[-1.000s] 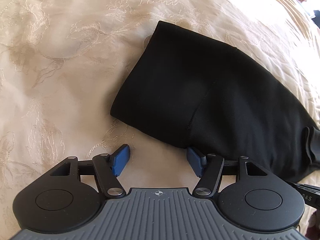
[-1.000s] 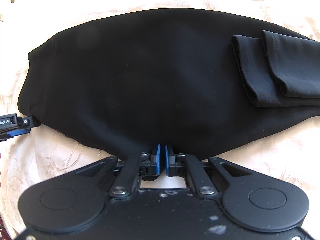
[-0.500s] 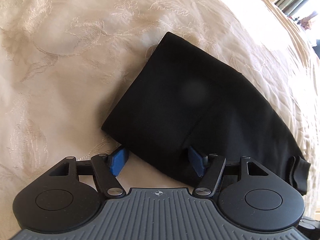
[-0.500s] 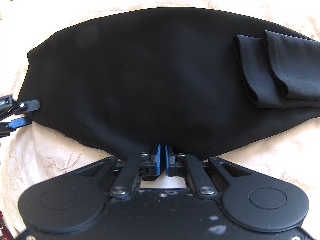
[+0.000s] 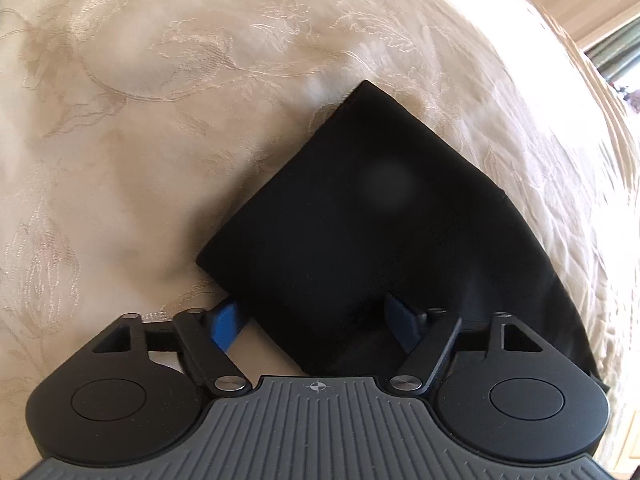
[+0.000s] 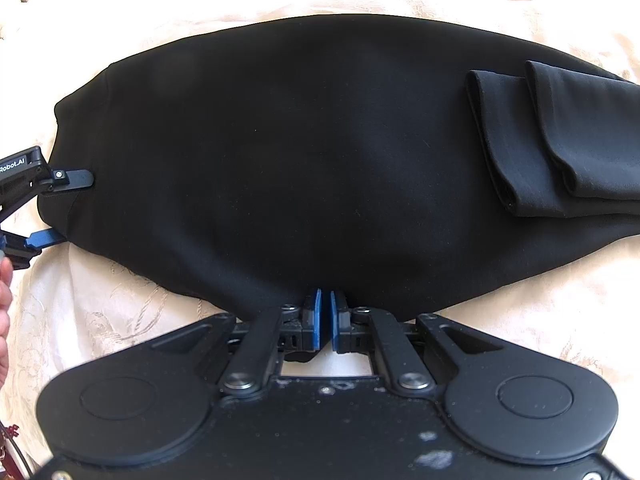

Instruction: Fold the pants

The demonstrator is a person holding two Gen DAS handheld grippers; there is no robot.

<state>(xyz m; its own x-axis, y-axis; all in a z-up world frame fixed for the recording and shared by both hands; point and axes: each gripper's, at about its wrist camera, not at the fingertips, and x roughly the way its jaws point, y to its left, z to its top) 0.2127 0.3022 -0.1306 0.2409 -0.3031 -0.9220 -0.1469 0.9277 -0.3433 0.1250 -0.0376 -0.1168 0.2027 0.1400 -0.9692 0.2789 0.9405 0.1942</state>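
Black pants (image 6: 320, 160) lie on the bedspread (image 5: 160, 120). The left gripper (image 5: 316, 322) (marked "Robot.AI") is closing around their corner; the right gripper (image 6: 324, 318) pinches their near edge.

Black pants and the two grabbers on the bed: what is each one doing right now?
Black pants: partly folded, lying flat on the bedspread, leg ends laid on top.
Left gripper: jaws closing around a corner of the pants, pads not yet pressing.
Right gripper: shut on the near edge of the pants.
Bedspread: cream, spread under the pants, slightly rumpled.
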